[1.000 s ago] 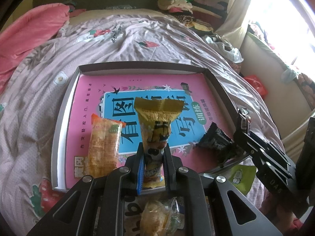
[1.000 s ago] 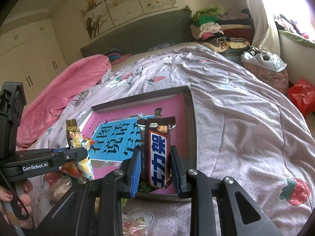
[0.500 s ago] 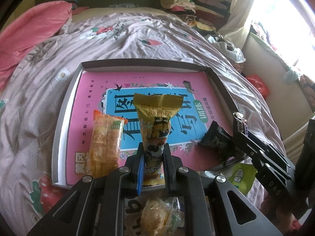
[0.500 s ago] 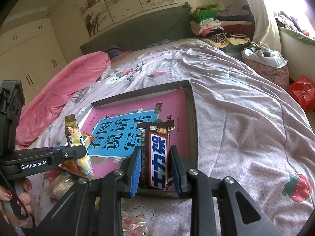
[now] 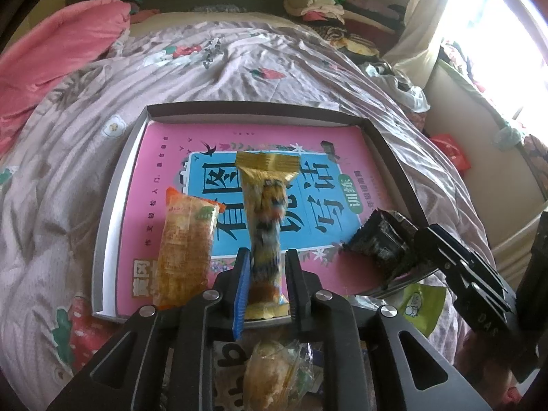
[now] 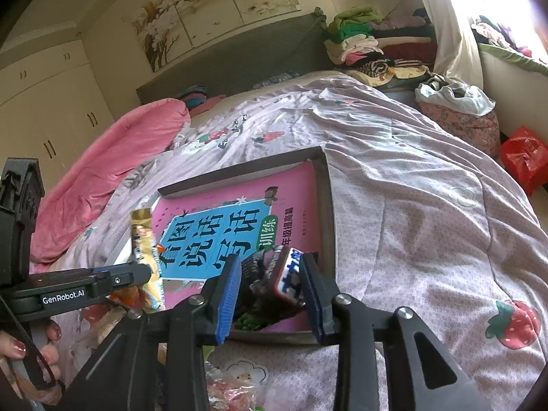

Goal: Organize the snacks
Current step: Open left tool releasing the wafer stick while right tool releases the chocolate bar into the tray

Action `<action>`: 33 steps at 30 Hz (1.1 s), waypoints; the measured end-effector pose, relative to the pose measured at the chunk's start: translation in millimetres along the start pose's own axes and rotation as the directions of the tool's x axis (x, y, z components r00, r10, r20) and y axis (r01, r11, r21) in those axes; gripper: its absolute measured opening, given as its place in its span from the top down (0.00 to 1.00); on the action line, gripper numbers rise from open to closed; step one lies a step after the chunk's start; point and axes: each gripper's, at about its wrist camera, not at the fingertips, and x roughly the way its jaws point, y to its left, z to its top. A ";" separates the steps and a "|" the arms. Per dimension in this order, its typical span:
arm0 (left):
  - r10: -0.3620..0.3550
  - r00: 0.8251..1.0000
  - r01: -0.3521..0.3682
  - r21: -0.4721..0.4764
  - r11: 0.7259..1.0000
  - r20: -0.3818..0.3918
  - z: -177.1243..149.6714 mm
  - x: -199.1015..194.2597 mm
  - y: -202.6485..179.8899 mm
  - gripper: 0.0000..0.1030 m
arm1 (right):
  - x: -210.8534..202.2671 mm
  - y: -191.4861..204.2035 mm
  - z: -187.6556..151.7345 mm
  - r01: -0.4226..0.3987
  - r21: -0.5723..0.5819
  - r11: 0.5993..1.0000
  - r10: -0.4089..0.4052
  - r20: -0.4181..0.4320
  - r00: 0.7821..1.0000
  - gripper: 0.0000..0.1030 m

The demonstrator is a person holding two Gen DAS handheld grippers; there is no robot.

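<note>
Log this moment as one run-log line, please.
left gripper shut on yellow packet | right gripper open, chocolate bar tilted between fingers over tray | orange packet in tray

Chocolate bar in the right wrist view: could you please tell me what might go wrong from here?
1. The chocolate bar sits tilted and loose inside the open right tool, near the tray corner; it may slide over the rim onto the bedspread.
2. The yellow packet in the left tool stands on end and could topple onto the orange packet.
</note>
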 end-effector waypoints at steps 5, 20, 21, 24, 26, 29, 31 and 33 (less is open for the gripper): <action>0.003 1.000 -0.003 -0.004 1.000 0.007 -0.3 -2.3 -0.2 0.64 | -2.9 3.0 -0.6 -0.001 -0.012 1.000 0.001 0.006 1.000 0.62; 0.017 0.999 -0.016 -0.016 1.000 0.042 0.9 -19.1 1.3 0.42 | -14.5 13.6 -0.8 0.031 -0.067 0.997 -0.028 0.043 0.999 0.51; 0.020 0.999 -0.020 -0.016 1.000 0.044 1.2 -20.0 1.6 0.39 | -14.9 14.0 -1.0 0.034 -0.068 0.997 -0.031 0.044 0.999 0.51; 0.026 0.998 -0.025 -0.014 1.000 0.054 0.8 -23.7 1.5 0.35 | -16.0 15.2 -1.1 0.040 -0.073 0.997 -0.037 0.046 0.998 0.51; 0.026 0.998 -0.025 -0.019 1.000 0.051 0.8 -24.7 2.0 0.34 | -16.5 15.3 -0.6 0.045 -0.078 0.996 -0.041 0.050 0.998 0.50; 0.033 0.998 -0.033 -0.011 0.999 0.052 0.5 -25.8 1.3 0.32 | -17.6 16.6 -0.9 0.050 -0.083 0.995 -0.045 0.052 0.998 0.49; 0.044 0.997 -0.044 -0.005 0.999 0.057 -0.2 -27.3 0.1 0.31 | -18.7 17.6 -0.9 0.055 -0.088 0.995 -0.050 0.057 0.997 0.47; 0.042 0.997 -0.041 -0.005 0.999 0.062 -0.9 -29.2 -0.9 0.30 | -19.9 18.7 -0.4 0.058 -0.092 0.994 -0.052 0.063 0.997 0.47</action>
